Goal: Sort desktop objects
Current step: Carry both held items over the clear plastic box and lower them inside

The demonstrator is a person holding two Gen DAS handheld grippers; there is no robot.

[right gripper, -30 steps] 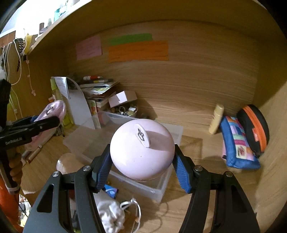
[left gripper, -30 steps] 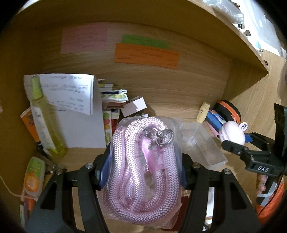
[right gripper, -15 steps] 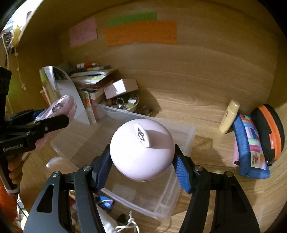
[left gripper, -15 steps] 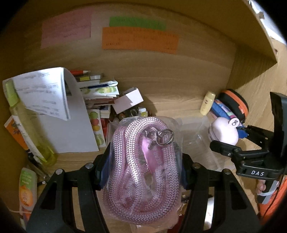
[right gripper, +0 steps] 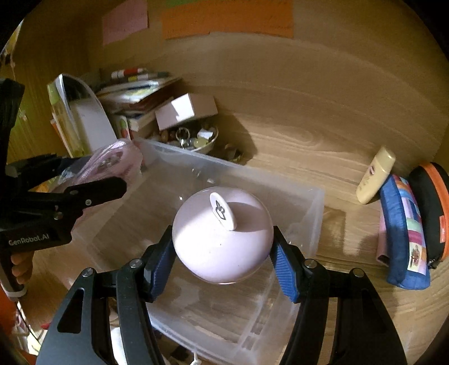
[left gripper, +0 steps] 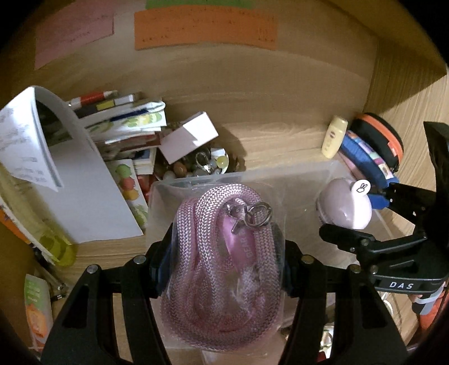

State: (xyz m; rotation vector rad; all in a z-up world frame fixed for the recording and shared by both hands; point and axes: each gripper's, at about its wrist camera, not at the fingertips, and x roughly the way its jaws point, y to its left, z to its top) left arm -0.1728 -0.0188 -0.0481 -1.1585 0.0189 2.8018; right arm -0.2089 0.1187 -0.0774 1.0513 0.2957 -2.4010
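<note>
- The left gripper [left gripper: 224, 261] is gripping a pink braided rope [left gripper: 221, 266] that is coiled inside a clear plastic bag; the jaws are pressing on both sides of the bag, in the lower middle of the left wrist frame.
- A metal clasp [left gripper: 252, 217] of the rope is lying on top of the coil, near its upper right part.
- The right gripper [right gripper: 223, 252] is gripping a round pale pink object [right gripper: 221, 238]; the blue pads [right gripper: 284, 276] are touching its left and right sides, in the centre of the right wrist frame.
- A small white tag [right gripper: 223, 211] with a black drawing is standing up on top of this round object.
- A clear plastic bin [right gripper: 308, 213] is lying on the wooden desk [right gripper: 322, 146], and both held things are hanging over it; the round object is over its middle, the rope bag near its left end.
- In the left wrist frame the right gripper is showing at the right edge, with the round object between its fingers.
- A small white box [left gripper: 189, 137] is resting on a bowl of small trinkets [left gripper: 207, 165] behind the bin, beside a pile of books [left gripper: 126, 123] in the upper left.
- A cream bottle [right gripper: 376, 175] is leaning against a blue pouch [right gripper: 404, 233] at the right side, and a black case with an orange zip [right gripper: 432, 207] is just beside the pouch.
- Pink and orange paper notes [left gripper: 204, 26] are sticking on the back wall at the top.
</note>
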